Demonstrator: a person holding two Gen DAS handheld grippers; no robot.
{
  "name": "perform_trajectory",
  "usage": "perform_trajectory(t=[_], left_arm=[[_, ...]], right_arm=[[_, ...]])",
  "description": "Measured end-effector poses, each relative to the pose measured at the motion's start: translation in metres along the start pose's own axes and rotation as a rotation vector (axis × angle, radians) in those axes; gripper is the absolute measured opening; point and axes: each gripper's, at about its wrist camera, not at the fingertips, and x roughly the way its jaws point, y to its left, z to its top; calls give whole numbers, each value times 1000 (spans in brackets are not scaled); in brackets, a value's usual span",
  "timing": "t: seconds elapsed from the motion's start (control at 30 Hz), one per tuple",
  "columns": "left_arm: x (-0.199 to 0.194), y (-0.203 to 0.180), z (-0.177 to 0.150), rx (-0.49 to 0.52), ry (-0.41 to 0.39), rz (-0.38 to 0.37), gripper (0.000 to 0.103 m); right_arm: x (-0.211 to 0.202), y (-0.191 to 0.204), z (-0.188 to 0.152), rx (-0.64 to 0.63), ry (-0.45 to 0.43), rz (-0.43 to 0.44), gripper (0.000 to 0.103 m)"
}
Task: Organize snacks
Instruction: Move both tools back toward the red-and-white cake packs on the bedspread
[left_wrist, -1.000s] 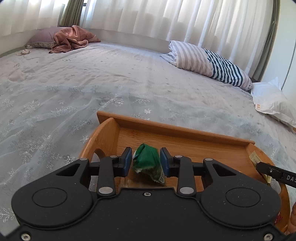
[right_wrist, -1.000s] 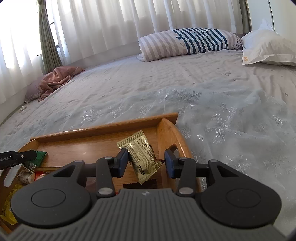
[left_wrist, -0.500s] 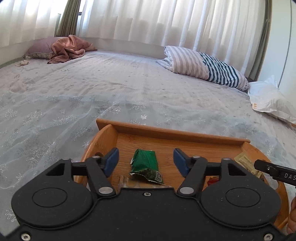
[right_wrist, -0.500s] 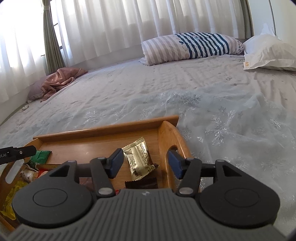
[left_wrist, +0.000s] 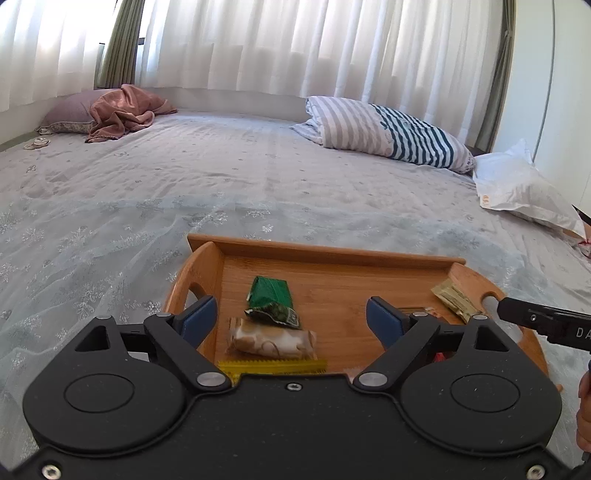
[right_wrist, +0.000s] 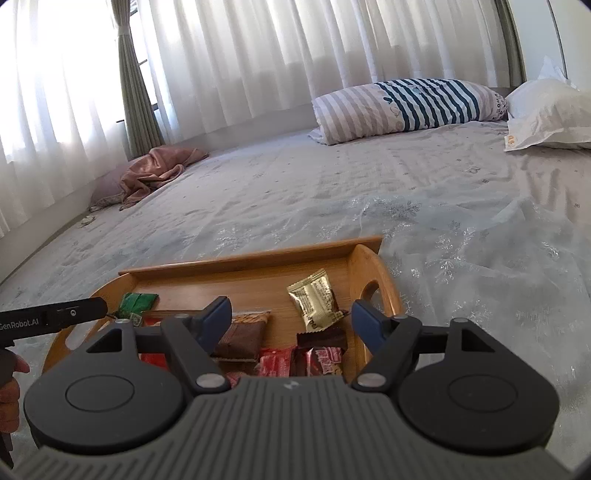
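- The small green foil snack packet (left_wrist: 271, 301) now lies flat on the floor of the wooden tray with curved handle ends (left_wrist: 325, 251), near its left end; a moment ago it was pinched between the blue pads.
- The gold foil snack packet (right_wrist: 314, 301) lies also on the tray floor, close to the right handle, and it is released in the same way.
- The left gripper (left_wrist: 291, 319) has just been opening; its fingers stand wide apart, nothing between them is touched, and the green packet sits lower and further ahead than before.
- The right gripper (right_wrist: 291, 317) has just been opening too; its fingers are apart and empty, above the gold packet.
- Nearer to the cameras more wrapped snacks lie in the tray: a beige one (left_wrist: 271, 339), a brown one (right_wrist: 242, 336), red ones (right_wrist: 275, 362).
- The tray rests on the grey bedspread with snowflake pattern (left_wrist: 184, 192).
- I judge that both placings are finished, so each gripper is free to fetch a next snack.
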Motion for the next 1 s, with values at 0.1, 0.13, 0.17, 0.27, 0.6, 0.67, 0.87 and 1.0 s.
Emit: perform_trajectory(t=[0.1, 0.13, 0.17, 0.27, 0.6, 0.67, 0.87, 1.0], left_arm=[[-14, -4, -5, 11, 0, -15, 89], [-20, -5, -7, 13, -3, -23, 89], [-26, -6, -10, 15, -7, -34, 89], [-42, -9, -19, 18, -11, -58, 89], [-96, -22, -54, 71, -35, -83, 93], [-103, -23, -59, 65, -21, -98, 93], [-126, -29, -71, 73, -18, -121, 93], [-140, -33, -83, 70, 1, -149, 94]], right_arm=[[-12, 8, -7, -33, -2, 15, 85], [-15, 10, -9, -43, -3, 19, 85], [-19, 13, -12, -54, -3, 24, 85], [-30, 19, -19, -81, -5, 38, 86], [-67, 33, -49, -173, -6, 65, 88], [-74, 36, -54, -194, -5, 69, 88], [-90, 41, -68, -240, -3, 79, 89], [-98, 40, -77, -257, 7, 80, 90]])
